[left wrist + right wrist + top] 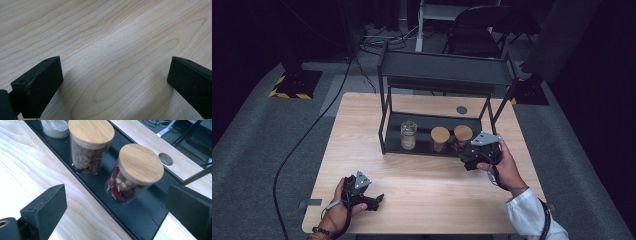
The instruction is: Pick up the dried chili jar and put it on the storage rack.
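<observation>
1. In the high view the right gripper [472,152] stands in front of the red-filled jar [462,136], so only the jar's wooden lid and a strip of glass show there; the jaw tips are lost against the dark shelf rack [432,75].
2. In the right gripper view the third jar [53,127], lidless with pale powder, is cut off by the top edge.
3. The red-filled jar [135,173] is clear glass with a round, light bamboo lid, packed with red pieces and pale seeds. It stands upright at the right end of the rack's black bottom tray [140,220], just beside the jar of brown dried pieces [90,147], not touching it.
4. The right gripper's jaws are spread wide, the jar ahead between them, untouched.
5. The left gripper [373,200] lies low over the wooden table [427,180] near the front edge, well apart from the rack; its jaws [115,82] gape wide over bare wood, empty.
</observation>
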